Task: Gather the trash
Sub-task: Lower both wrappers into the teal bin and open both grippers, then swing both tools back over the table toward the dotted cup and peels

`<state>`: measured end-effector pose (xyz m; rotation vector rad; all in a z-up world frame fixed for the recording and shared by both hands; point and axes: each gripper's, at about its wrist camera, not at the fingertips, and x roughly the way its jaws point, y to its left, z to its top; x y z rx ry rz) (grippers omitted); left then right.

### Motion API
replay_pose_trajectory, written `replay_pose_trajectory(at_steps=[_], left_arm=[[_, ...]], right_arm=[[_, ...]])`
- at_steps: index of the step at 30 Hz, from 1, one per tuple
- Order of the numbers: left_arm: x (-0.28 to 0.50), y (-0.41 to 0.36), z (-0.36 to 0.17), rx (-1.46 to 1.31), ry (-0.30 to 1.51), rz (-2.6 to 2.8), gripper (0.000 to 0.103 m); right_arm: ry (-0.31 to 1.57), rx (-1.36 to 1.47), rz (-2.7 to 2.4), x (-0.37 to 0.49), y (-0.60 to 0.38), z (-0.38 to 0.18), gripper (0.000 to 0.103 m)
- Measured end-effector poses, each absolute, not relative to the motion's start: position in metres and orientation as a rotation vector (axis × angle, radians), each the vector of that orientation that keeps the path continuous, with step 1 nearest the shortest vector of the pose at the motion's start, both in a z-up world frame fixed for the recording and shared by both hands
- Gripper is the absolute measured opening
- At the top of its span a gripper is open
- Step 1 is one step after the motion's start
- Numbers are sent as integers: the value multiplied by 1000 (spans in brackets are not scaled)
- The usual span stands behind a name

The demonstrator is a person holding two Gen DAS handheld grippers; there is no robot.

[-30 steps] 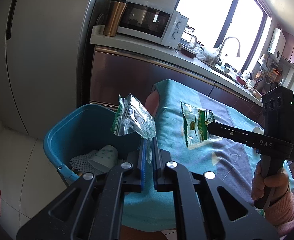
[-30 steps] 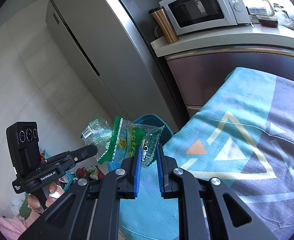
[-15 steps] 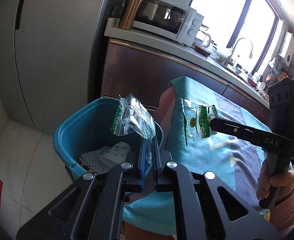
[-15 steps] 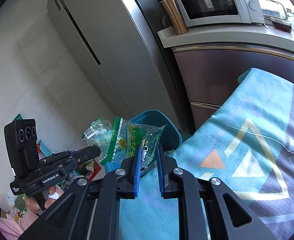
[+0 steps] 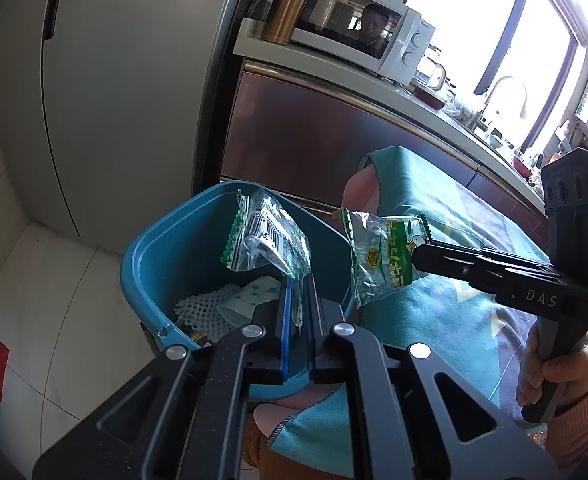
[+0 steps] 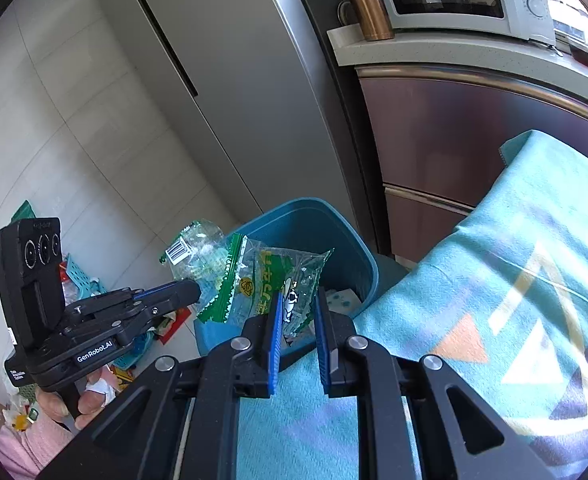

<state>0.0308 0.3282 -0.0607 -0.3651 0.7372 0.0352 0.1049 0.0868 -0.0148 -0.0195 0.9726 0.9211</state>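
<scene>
bin: blue bin (image 5: 146,264) stood on floor at 9 o'clock of the cloth-covered desk (image 5: 445,320); a paper cup (image 5: 246,300) and white foam net (image 5: 202,308) lay inside.
left gripper: left gripper (image 5: 298,280) pressed together, pinching the clear wrapper (image 5: 266,236) by its bottom edge; wrapper hung over the bin opening.
right gripper: right gripper (image 6: 298,300) looked slightly spread in its own view, yet the green snack wrapper (image 6: 270,280) sat between the pads; from the left view it hung at the bin's 3 o'clock rim, partly over the desk edge. Whether it was gripped or loose, cannot tell.
step: dropping both wrappers in the bin, judged near done.
how to do well: right one needed to go further toward 9 o'clock so the wrapper cleared the rim before release; left could open where it was. Open wide, since film may cling to the pads.
risk: light film could drift and land on the floor or desk.
</scene>
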Motion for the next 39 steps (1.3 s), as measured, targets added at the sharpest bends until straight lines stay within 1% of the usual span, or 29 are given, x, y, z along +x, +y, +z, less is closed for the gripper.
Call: replay_pose_trajectory(at_steps=[13,24,28,31,36,39], left_arm=[[48,341,-85,-394,784,61,6],[60,345,-107,-413,825,70,6],[64,346,-114,-419,840,71,10],[65,346,-118,-417,847,71,18],[62,342,-119,-403,848,69,19],[59,338,-114,-387,830,67,23]], right_arm=[[1040,-130,898,112,122,-37,17],[1075,-150,892,114,131,-53,19],[1077,-142,891,116,129,-53,22],[1071,-133,886,116,127,-53,28],[1068,-105,892,117,121,-54,30],[1056,-83,901,114,113,-51,30]])
